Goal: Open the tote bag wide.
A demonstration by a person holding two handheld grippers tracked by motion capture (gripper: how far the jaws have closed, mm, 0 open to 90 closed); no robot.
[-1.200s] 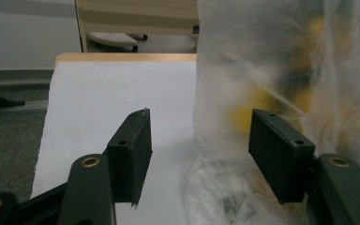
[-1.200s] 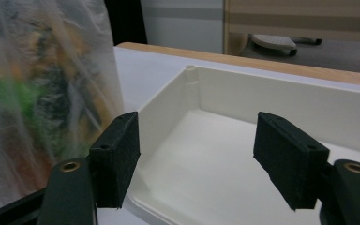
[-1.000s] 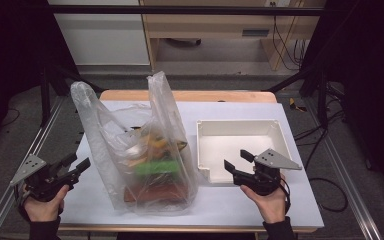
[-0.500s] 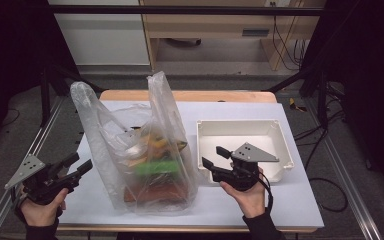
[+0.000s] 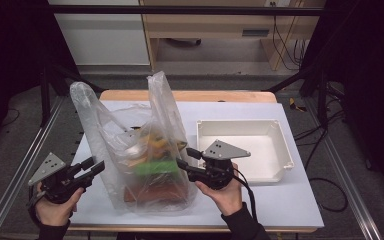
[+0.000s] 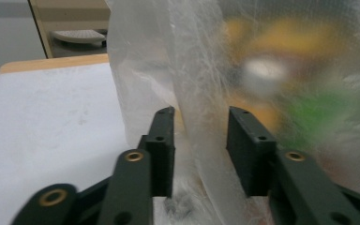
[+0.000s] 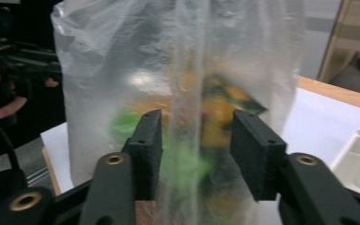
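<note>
Landmark: a clear plastic bag (image 5: 145,155) stood upright on the white worktop (image 5: 280,210), its two handle loops raised and packed goods showing through the film.
Left gripper (image 5: 96,167): it sat just left of the bag, low on that side. Its jaws had just been closing; in the left gripper view a fold of bag film (image 6: 201,117) ran up between them, but gaps showed on both sides, so the pads did not yet press.
Right gripper (image 5: 186,157): since a second earlier it had moved from in front of the tray to the bag's right wall. Its jaws had just been closing too, half narrowed around a vertical crease (image 7: 187,122) without pinching it.
Tray: the empty white tray (image 5: 280,165) lay right of the bag, just behind the right gripper.
Meaning: both hands seemed set to pinch the bag's sides, likely to steady or open it for unpacking.
</note>
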